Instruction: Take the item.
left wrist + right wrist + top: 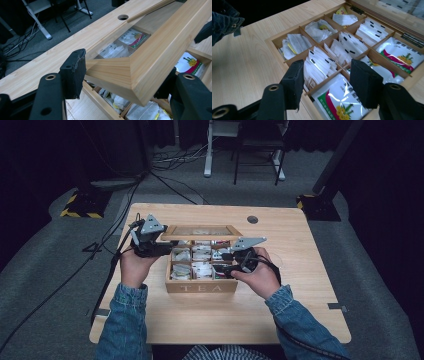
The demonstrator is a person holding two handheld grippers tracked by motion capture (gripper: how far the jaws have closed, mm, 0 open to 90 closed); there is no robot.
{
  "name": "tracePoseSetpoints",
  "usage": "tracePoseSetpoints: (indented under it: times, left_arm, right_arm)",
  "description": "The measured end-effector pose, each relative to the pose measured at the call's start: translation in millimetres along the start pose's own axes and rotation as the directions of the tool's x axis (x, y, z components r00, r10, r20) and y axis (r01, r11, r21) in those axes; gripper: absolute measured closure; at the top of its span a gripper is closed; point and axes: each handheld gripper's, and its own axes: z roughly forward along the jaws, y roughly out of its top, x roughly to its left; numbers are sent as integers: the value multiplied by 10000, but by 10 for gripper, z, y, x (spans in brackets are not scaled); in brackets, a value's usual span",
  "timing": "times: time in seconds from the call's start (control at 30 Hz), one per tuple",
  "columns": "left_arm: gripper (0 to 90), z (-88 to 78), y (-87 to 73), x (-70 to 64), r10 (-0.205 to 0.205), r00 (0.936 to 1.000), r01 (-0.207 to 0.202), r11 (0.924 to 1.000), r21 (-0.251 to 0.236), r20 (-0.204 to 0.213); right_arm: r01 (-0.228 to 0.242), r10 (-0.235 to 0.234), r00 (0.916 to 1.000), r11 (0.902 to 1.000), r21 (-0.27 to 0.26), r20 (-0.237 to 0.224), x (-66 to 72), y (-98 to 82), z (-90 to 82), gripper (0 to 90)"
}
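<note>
Both forearms in denim sleeves come in from the near edge of the tabletop. The left hand holds the left claw level, pointing toward the right edge, its jaws clamped on a wooden lid corner. The right hand holds the right claw pointing toward the left edge, jaws parted with nothing between them.

Dim, dark surroundings; table lit from overhead, glare on packets, slightly soft.

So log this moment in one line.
left tongs: shut on lid, held raised | right tongs: open above tea bags | tea box: open
</note>
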Motion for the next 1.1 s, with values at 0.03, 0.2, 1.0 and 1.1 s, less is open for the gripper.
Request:
tracePoseSetpoints:
  times: [0.03,0.2,1.0,1.1]
  left_arm:
    - [391,-3,2,7,15,10000,-15,10000,-11,-9]
    - [391,-5,8,27,-112,9999,113,9999,-88,46]
    - [392,-3,15,37,-183,9998,184,9998,-120,91]
    - [392,-3,16,32,-164,9998,164,9998,-113,59]
  right_arm:
    - [7,-7,10000,10000,-4,-32,12,15,31,457]
    - [92,-92,9998,10000,23,-158,66,74,151,455]
    - [1269,-1202,9888,9891,748,-880,425,260,955,502]
    - [1345,-1268,9876,9875,817,-927,445,268,1039,513]
